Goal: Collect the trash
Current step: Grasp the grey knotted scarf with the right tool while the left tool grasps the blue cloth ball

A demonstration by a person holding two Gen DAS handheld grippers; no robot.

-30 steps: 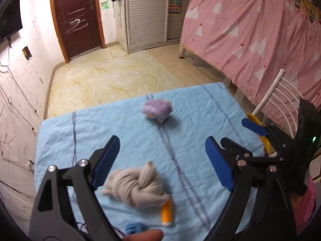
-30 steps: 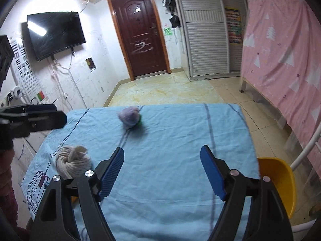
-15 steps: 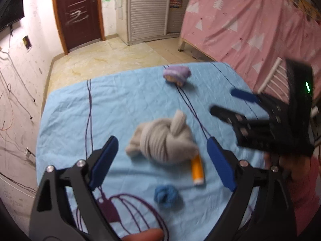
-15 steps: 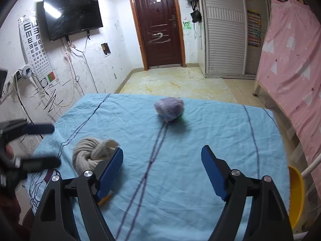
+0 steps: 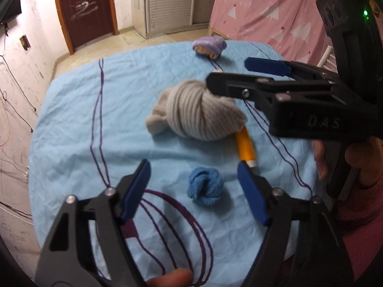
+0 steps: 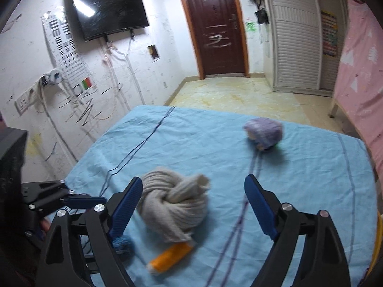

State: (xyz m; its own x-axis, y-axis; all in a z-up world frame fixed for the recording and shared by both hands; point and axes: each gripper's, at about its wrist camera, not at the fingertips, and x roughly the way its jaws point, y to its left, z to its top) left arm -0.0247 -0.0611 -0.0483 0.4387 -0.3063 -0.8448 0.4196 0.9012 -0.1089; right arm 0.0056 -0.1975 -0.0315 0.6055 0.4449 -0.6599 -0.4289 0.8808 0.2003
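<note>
- Blue sheet (image 5: 71, 124) covers the table, trash scattered across it.
- Left gripper (image 5: 194, 189) straddles the small blue wad (image 5: 205, 187), jaws closing, not yet touching.
- Right gripper (image 6: 191, 205), jaws opening, brackets the beige knit bundle (image 6: 174, 205); an orange tube (image 6: 170, 258) lies beside it.

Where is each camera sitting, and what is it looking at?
Left wrist view: sits on the left claw, looking steeply down at the blue sock ball between its closing jaws, untouched; a fingertip and the right claw with its hand show.
Right wrist view: sits on the right claw, looking across the blue sheet toward the door, with the beige knitted bundle between its opening jaws, untouched; the left claw shows.
Shared: the bundle, the orange tube, the purple ball, the door.
</note>
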